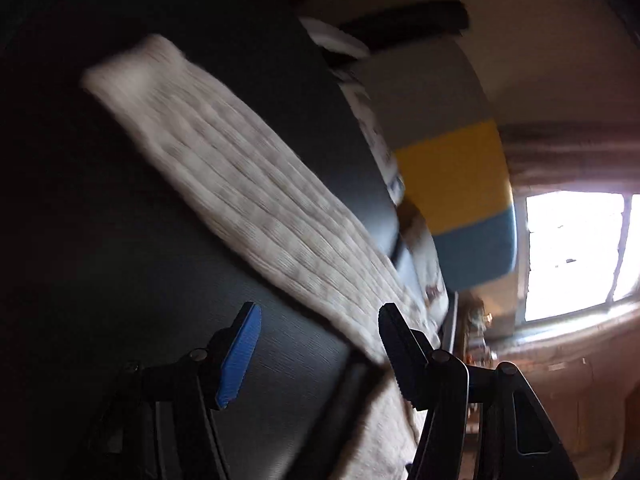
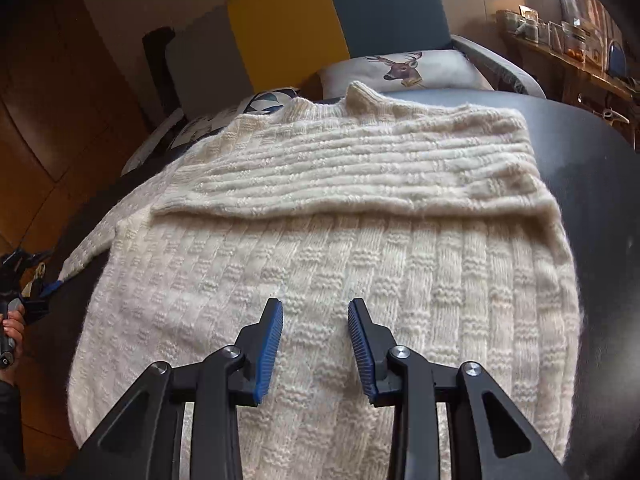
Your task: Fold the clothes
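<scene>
**Sweater half-folded on dark table, both grippers empty**

Knitwear filled the left wrist view: one long sleeve (image 1: 248, 196) of the cream sweater lay stretched out across the dark table (image 1: 100, 240), blurred by motion. The left gripper (image 1: 316, 356) stood wide open, its jaws straddling the sleeve near the cuff end and holding nothing. A colour-block chair (image 1: 452, 152) stood beyond the table edge.

From the right wrist, the sweater (image 2: 320, 248) lay flat on the table, its other sleeve (image 2: 340, 168) folded across the chest below the collar. The right gripper (image 2: 316, 344) hovered over the lower body with its jaws parted and nothing between them. At the far left edge the left gripper (image 2: 38, 292) sat by the outstretched cuff, in the person's hand (image 2: 12, 326).

The chunky knit looked soft, thick and fairly weighty, likely to sag and stretch if lifted by one point. A pinch through the full thickness at the cuff or hem corner would probably hold best.
</scene>
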A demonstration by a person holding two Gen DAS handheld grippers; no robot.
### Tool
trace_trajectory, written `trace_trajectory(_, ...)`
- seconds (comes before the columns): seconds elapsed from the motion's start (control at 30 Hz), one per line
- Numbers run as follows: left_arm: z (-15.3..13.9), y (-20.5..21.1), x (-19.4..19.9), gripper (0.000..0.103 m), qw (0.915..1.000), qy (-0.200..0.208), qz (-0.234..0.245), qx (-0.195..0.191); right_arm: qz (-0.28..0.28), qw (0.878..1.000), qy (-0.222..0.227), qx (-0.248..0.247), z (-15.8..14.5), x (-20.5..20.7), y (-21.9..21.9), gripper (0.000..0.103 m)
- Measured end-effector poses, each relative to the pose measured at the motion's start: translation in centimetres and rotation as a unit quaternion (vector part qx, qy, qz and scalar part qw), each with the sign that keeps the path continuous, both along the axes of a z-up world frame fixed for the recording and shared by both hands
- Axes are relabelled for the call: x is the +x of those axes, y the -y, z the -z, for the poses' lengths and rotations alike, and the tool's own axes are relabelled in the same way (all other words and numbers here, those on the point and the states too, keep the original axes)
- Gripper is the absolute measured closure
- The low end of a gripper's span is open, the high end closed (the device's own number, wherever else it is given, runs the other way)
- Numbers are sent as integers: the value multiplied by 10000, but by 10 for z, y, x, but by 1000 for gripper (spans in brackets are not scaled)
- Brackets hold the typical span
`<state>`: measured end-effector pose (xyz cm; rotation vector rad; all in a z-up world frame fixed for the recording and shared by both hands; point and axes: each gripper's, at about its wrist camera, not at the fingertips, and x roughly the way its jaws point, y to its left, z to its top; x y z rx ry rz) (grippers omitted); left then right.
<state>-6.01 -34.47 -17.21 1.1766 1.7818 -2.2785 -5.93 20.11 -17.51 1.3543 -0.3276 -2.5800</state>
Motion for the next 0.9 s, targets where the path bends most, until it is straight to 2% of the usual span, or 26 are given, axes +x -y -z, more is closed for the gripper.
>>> trace_trajectory(0.13,12,70,33,42,9951,300,-924,159,60,10000,65,2,5,0,1,66)
trace_trajectory(0.27,24,139,65,42,9806,596,-1838,316,-6,9999,98,135,6,-2,6,63)
trace_trajectory(0.43,29,141,48,42,9778,525,-1980,437,-77,9998,93,126,6,-2,10,51)
trace_trajectory(0.57,34,143,37,42,9736,483,-2150,589,-60,9994,132,315,6,-2,17,49)
trace_trajectory(0.63,37,145,34,48,9711,510,-2228,686,29,9994,206,290,6,-2,17,49)
trace_trajectory(0.7,42,149,32,73,9698,652,-2233,731,84,9993,283,227,5,-4,16,49)
trace_trajectory(0.77,47,149,30,83,9686,709,-2254,779,88,9993,323,186,3,-5,15,49)
trace_trajectory(0.9,51,149,30,93,9674,736,-2282,811,-88,9998,85,145,-21,-15,18,49)
